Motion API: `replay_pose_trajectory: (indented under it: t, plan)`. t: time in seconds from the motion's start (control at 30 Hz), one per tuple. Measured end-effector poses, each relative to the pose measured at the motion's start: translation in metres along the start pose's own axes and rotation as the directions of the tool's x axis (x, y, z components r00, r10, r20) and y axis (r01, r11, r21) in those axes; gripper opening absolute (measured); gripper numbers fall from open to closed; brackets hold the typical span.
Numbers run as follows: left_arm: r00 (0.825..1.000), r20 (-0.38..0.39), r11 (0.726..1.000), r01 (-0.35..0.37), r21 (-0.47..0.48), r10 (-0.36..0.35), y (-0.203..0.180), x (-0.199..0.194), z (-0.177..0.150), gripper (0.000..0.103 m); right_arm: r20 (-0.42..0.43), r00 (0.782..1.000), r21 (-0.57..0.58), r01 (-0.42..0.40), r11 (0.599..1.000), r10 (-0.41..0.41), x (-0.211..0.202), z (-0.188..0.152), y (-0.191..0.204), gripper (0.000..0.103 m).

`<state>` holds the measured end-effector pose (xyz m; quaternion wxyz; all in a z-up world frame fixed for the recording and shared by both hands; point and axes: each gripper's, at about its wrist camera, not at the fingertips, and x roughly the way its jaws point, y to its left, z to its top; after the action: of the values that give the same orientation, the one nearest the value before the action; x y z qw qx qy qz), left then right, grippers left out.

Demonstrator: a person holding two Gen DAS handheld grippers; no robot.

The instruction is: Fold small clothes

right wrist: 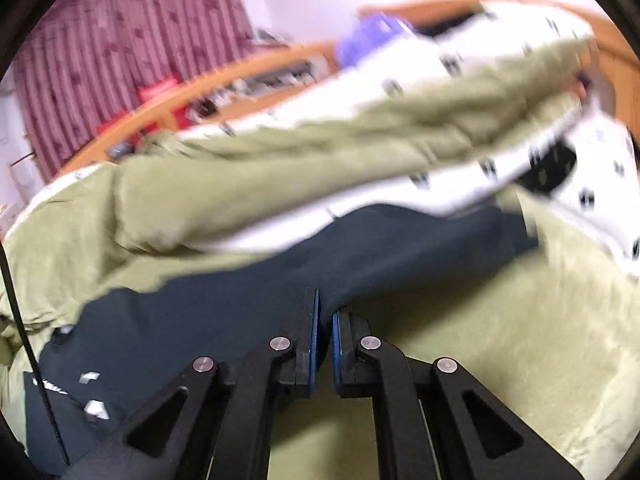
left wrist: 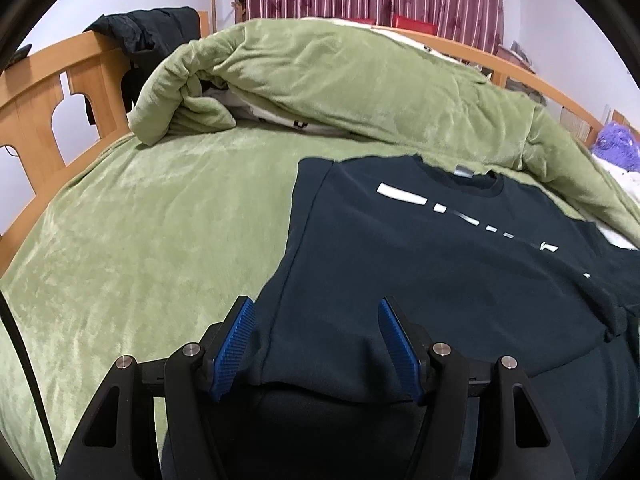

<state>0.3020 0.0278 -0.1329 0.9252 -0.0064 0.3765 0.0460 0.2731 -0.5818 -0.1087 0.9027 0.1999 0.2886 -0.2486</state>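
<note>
A dark T-shirt [left wrist: 420, 248] lies spread on the bed [left wrist: 132, 240], chest side up, with a broken white stripe printed across it and a grey label at the collar. Its collar points to the far side and its hem hangs toward the near edge. In the right wrist view the picture is blurred, but the same T-shirt [right wrist: 280, 280] shows as a dark band across the green cover.

A heaped green blanket [left wrist: 340, 80] borders the shirt on the far side and right, touching its shoulder. To the left the green cover lies bare as far as the wooden bed frame [left wrist: 48, 92].

The left hand-held gripper [left wrist: 316, 340] has its blue pads wide apart, straddling the near hem of the shirt, with the cloth between them and not pinched. The right hand-held gripper [right wrist: 325, 336] has its pads nearly together, clamped on a fold of the shirt's edge.
</note>
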Motion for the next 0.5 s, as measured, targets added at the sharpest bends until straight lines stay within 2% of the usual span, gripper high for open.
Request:
replay_pose_trajectory:
  t: [0.1, 0.27, 0.4, 0.5]
  plan:
    - [0.999, 0.011, 0.999, 0.032, -0.019, -0.032, 0.004, -0.010, 0.005, 0.062, 0.063, 0.997, -0.080, -0.040, 0.996, 0.045, -0.041, 0.012, 0.043, 0.006]
    - [0.998, 0.039, 0.997, 0.059, -0.040, -0.058, 0.009, -0.026, 0.012, 0.062, 0.108, 0.976, -0.235, -0.159, 0.959, 0.188, -0.106, 0.008, 0.152, 0.006]
    - [0.996, 0.072, 0.998, 0.050, -0.033, -0.048, 0.015, -0.037, 0.016, 0.062, 0.048, 0.956, -0.330, -0.257, 0.908, 0.288, -0.128, -0.032, 0.231, 0.006]
    - [0.995, 0.074, 0.997, 0.063, -0.046, -0.059, 0.026, -0.044, 0.016, 0.062, -0.026, 0.954, -0.400, -0.284, 0.871, 0.299, -0.121, -0.088, 0.290, 0.006]
